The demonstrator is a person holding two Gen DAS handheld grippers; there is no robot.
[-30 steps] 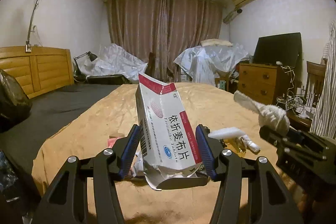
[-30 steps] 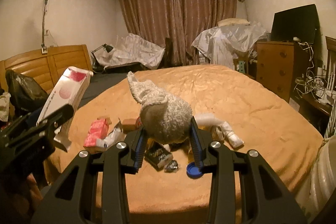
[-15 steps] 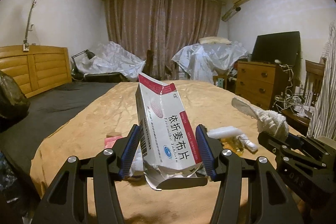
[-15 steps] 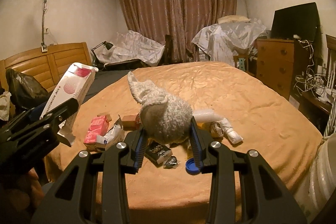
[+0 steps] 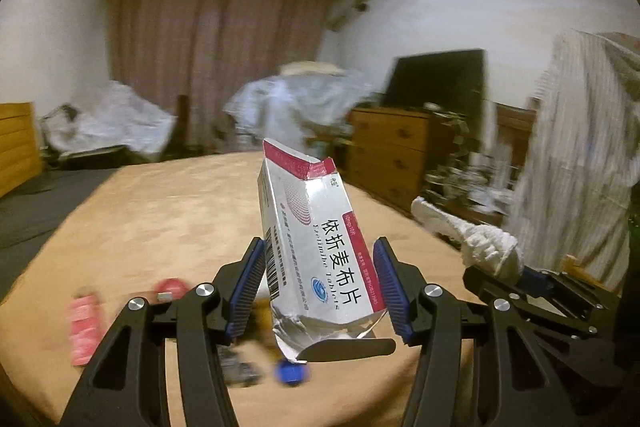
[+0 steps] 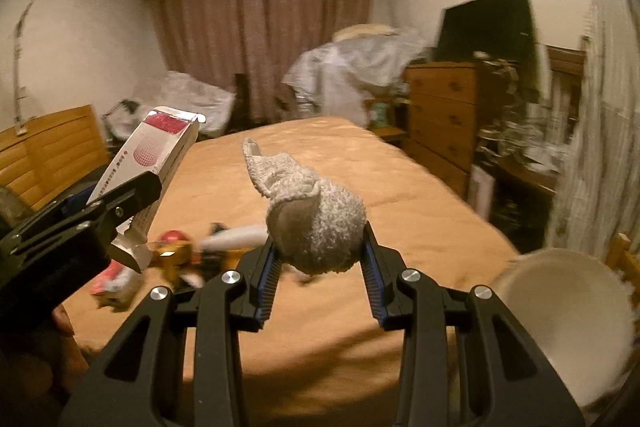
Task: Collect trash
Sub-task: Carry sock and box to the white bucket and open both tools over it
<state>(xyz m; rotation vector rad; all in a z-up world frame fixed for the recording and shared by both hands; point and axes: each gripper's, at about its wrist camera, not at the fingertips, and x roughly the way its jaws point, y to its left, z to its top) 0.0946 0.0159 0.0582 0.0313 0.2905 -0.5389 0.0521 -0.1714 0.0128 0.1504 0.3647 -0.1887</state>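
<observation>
My left gripper (image 5: 316,291) is shut on a torn white and red medicine box (image 5: 316,247), held upright above the bed. The same medicine box (image 6: 148,163) shows at the left of the right wrist view. My right gripper (image 6: 320,259) is shut on a balled grey-white sock (image 6: 316,223), which is also the sock (image 5: 480,243) at the right in the left wrist view. Loose trash lies on the tan bedspread (image 5: 160,211): a pink packet (image 5: 82,323), a red piece (image 5: 172,287), a blue bottle cap (image 5: 290,373), a white wrapper (image 6: 236,237).
A white bin's rim (image 6: 560,311) sits at the lower right beside the bed. A wooden dresser (image 6: 444,111) with a black TV (image 6: 486,27) stands on the right. Striped hanging cloth (image 5: 576,155) is close on the right. A wooden headboard (image 6: 48,147) is on the left.
Both grippers have swung to the right with their loads; the views are blurred by motion. The dresser and striped cloth are now nearer the centre and the white bin has come into view.
</observation>
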